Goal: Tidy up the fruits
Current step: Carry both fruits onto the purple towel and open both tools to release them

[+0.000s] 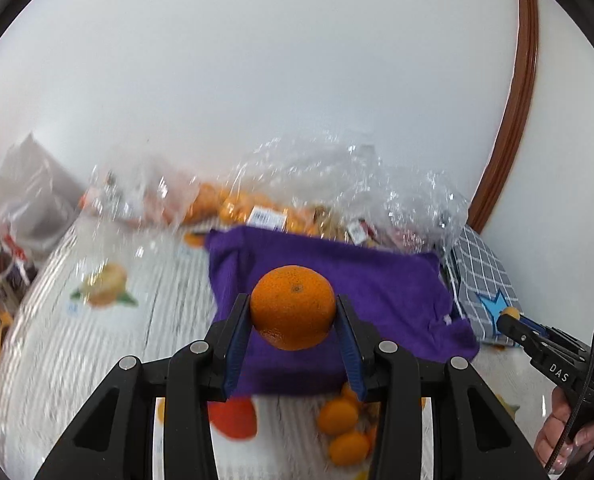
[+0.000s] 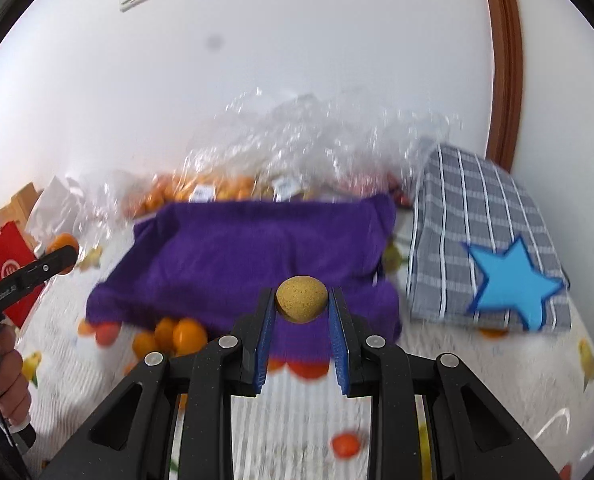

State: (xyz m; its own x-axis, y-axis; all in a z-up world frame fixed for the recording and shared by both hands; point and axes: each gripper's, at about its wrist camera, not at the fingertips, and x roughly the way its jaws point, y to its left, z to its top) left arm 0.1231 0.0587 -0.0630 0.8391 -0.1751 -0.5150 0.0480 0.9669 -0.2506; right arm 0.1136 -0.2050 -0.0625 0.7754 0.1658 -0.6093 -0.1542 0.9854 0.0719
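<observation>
My left gripper (image 1: 293,309) is shut on an orange (image 1: 293,306) and holds it above the near edge of a purple towel (image 1: 377,284). My right gripper (image 2: 301,300) is shut on a small speckled yellow-brown fruit (image 2: 301,298) above the same purple towel (image 2: 237,256). Loose small oranges (image 1: 339,416) and a red fruit (image 1: 235,418) lie on the white cloth in front of the towel; they also show in the right wrist view (image 2: 177,334). The right gripper shows at the right edge of the left wrist view (image 1: 511,316).
Clear plastic bags of oranges (image 1: 233,204) lie behind the towel against the white wall. A grey checked cushion with a blue star (image 2: 493,256) sits to the right. A bottle (image 1: 1,264) and a red bag (image 2: 11,268) stand at the left.
</observation>
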